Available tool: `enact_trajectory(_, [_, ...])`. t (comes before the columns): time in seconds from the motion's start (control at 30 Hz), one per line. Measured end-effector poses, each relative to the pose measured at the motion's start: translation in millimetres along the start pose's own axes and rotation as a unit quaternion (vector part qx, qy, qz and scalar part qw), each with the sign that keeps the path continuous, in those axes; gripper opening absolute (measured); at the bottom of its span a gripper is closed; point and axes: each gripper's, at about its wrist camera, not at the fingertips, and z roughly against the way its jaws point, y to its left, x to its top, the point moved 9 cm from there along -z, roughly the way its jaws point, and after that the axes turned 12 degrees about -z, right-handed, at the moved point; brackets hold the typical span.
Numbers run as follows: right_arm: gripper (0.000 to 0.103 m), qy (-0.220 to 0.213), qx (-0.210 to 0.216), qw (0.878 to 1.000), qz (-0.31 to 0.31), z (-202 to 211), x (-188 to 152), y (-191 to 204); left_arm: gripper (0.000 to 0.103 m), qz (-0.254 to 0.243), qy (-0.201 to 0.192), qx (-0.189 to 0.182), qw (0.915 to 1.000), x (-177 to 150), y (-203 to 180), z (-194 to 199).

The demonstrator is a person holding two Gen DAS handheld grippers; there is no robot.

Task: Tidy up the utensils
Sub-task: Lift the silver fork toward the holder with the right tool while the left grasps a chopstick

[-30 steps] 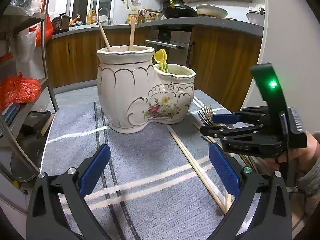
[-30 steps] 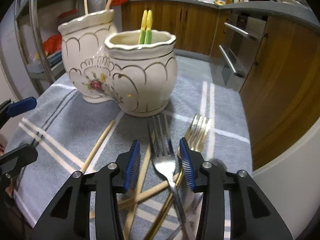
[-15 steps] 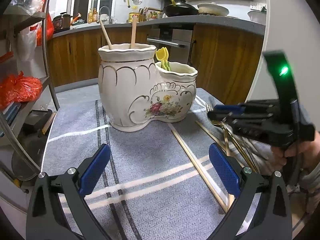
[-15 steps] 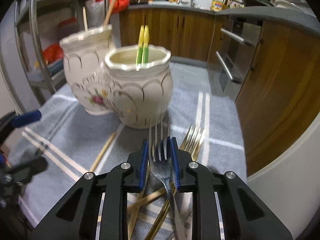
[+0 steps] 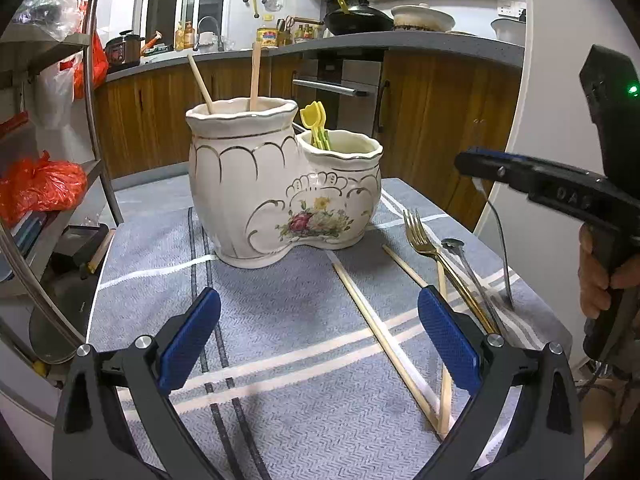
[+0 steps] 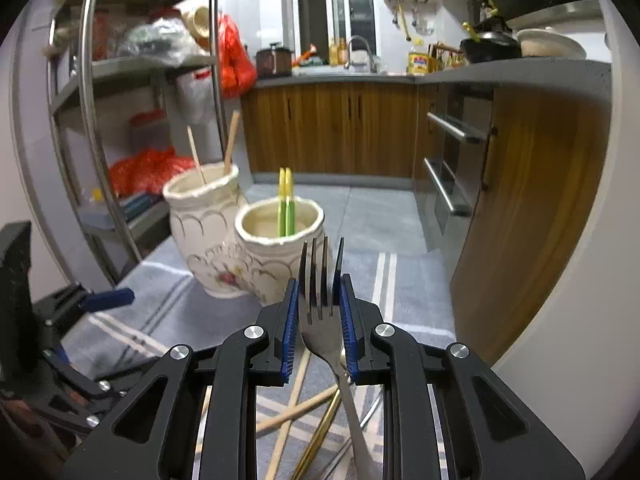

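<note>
My right gripper (image 6: 319, 302) is shut on a silver fork (image 6: 320, 312), lifted above the cloth, tines pointing at the holder. From the left wrist view the right gripper (image 5: 476, 164) hovers at the right with the fork's handle (image 5: 500, 240) hanging down. The white ceramic double holder (image 5: 280, 192) has two wooden chopsticks (image 5: 255, 76) in its tall pot and yellow-green plastic utensils (image 5: 316, 124) in its low pot (image 6: 280, 248). My left gripper (image 5: 320, 336) is open and empty, low over the cloth in front of the holder.
On the grey striped cloth (image 5: 260, 312) lie a gold fork (image 5: 424, 240), a silver spoon (image 5: 468, 268) and loose wooden chopsticks (image 5: 380, 332). A metal shelf rack (image 5: 100, 120) stands at the left. Kitchen cabinets (image 5: 432, 120) are behind the table.
My right gripper closed on the silver fork and lifted it off the cloth, rising up and right. The left gripper stayed open and barely moved.
</note>
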Motion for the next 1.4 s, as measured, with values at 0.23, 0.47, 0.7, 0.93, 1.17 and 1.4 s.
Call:
enact_trajectory(0.23, [0.003,-0.025,0.018,0.999,-0.018,17.3,12.4,-0.7,0.097,-0.001,0.001,0.002,1.0,0.1,-0.2,2.1])
enact_trajectory(0.47, [0.003,-0.038,0.027,0.998,-0.036,26.3,19.5,-3.2,0.097,-0.006,0.01,0.003,0.9999,6.0,-3.4,-0.2])
enact_trajectory(0.7, [0.003,-0.047,0.039,0.997,-0.036,32.3,18.6,2.1,0.068,-0.016,0.071,-0.028,0.997,-2.8,-24.6,-23.8])
enact_trajectory(0.93, [0.003,-0.046,0.048,0.997,-0.032,34.3,16.3,7.9,0.031,-0.013,0.119,-0.052,0.9914,-19.7,-46.6,-44.4])
enact_trajectory(1.17, [0.003,-0.057,0.07,0.995,-0.031,43.5,19.8,14.5,0.009,-0.032,0.138,-0.012,0.9899,-22.2,-48.9,-54.6])
enact_trajectory(1.4, [0.003,-0.073,0.085,0.993,-0.039,54.1,24.3,16.0,0.004,-0.031,0.111,-0.023,0.9931,-10.7,-43.0,-46.2])
